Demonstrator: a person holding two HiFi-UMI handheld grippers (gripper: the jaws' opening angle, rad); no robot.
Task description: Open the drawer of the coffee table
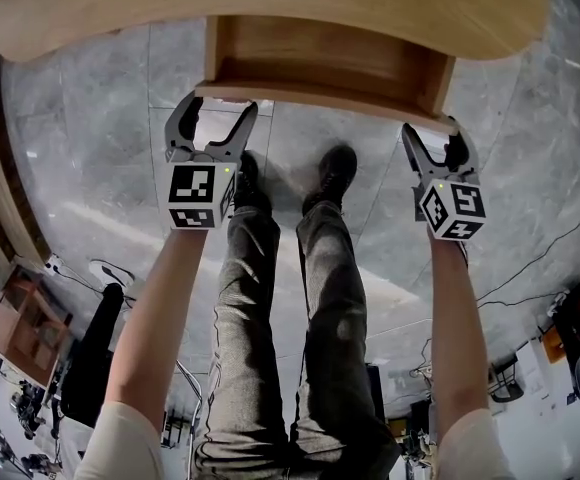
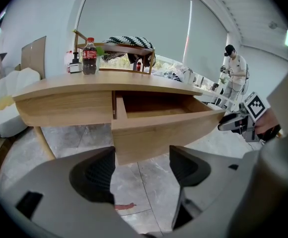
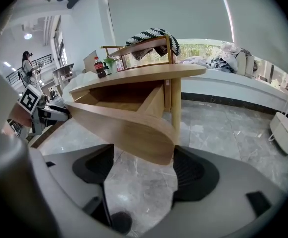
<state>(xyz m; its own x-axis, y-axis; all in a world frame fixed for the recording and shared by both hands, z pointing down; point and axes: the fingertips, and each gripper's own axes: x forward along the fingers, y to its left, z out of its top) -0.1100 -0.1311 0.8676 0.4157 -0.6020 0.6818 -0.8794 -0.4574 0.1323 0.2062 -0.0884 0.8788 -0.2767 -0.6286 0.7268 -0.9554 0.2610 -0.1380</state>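
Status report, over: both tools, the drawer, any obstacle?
Left tool open at left corner of drawer; right tool open at right corner. Drawer pulled out, empty. No obstacle seen.

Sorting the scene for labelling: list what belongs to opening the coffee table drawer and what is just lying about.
Belongs to the job:
- drawer, pulled out
- coffee table
- left gripper, open
- right gripper, open

Just lying about:
- cola bottle on the table
- striped cloth over a wooden rack
- white cushion beside the table

1 coffee table (image 1: pixel 270 8), 1 drawer (image 2: pixel 164 130), 2 grippers (image 1: pixel 220 106) (image 1: pixel 435 138), 1 bottle (image 2: pixel 89 56), 2 shoes (image 1: pixel 248 180) (image 1: pixel 335 173).
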